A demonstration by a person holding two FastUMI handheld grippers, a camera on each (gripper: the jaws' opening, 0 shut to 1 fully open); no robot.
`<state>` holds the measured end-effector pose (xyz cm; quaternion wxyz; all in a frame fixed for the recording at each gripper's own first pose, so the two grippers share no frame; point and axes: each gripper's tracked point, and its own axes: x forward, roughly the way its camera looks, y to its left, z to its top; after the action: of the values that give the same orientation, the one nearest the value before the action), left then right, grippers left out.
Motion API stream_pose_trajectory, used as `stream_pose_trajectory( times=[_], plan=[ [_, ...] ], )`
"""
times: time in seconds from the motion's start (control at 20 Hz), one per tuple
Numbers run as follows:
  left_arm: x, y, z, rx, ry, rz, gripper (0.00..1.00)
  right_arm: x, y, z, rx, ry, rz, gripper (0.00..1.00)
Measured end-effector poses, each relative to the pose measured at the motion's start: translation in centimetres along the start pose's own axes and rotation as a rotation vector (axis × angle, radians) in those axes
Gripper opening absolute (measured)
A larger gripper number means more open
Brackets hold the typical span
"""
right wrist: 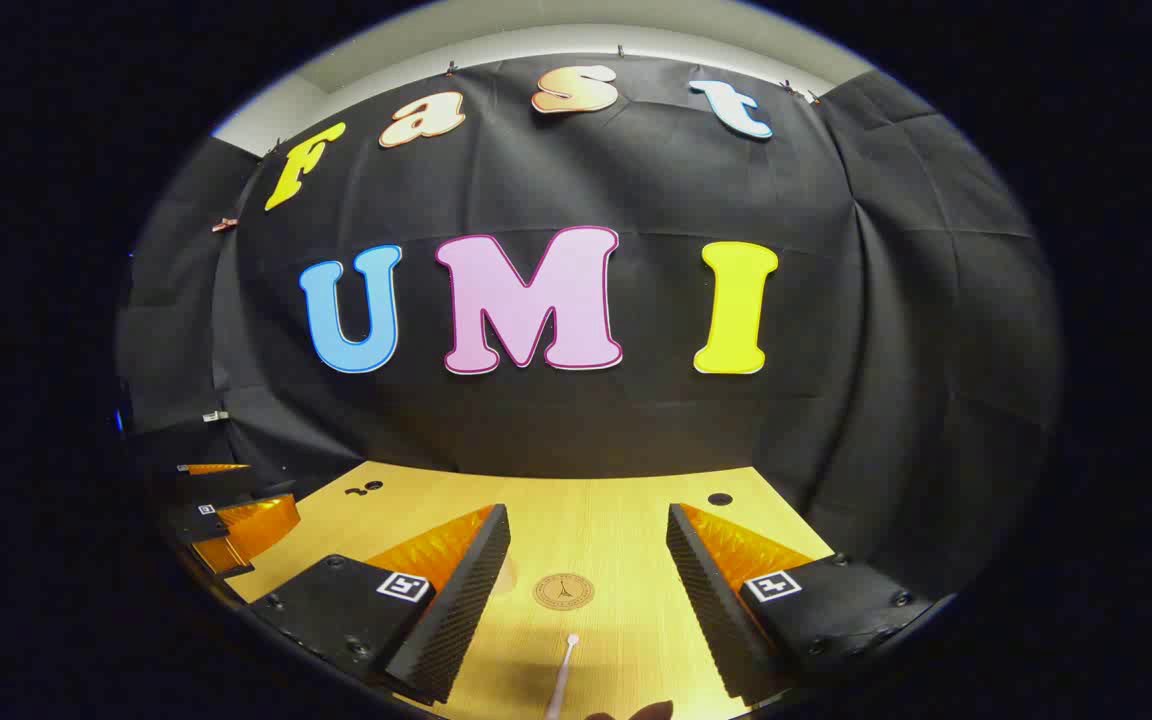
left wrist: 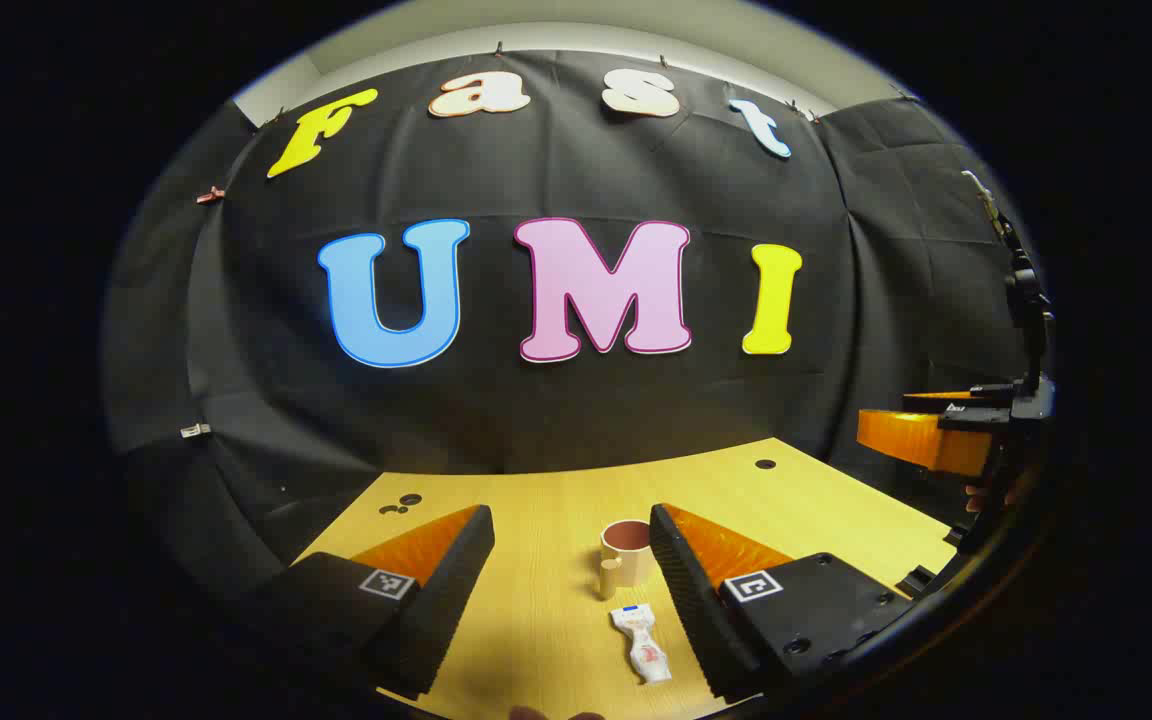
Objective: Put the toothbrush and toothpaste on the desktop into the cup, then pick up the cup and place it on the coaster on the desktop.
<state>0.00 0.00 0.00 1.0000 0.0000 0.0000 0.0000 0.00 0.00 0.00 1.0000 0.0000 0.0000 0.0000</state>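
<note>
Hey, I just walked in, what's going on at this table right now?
A person holds a two-finger gripper in each hand over a wooden desk, and nothing is picked up yet. The left gripper is open above the toothpaste, with the empty cup just beyond it. The right gripper is open too, over the toothbrush, with the coaster lying ahead of it.

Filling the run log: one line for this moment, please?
left gripper open over toothpaste | right gripper open over toothbrush | cup empty | coaster bare
</note>
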Motion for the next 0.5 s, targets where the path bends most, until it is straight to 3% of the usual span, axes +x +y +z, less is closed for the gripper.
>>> stream_pose_trajectory(
  times=[0.5],
  plan=[
    [1.4,-2.4,-2.9,0.017,0.078,-0.041,0.96,0.2,-0.9,-1.6,0.000,0.048,-0.009,0.98]
  ],
)
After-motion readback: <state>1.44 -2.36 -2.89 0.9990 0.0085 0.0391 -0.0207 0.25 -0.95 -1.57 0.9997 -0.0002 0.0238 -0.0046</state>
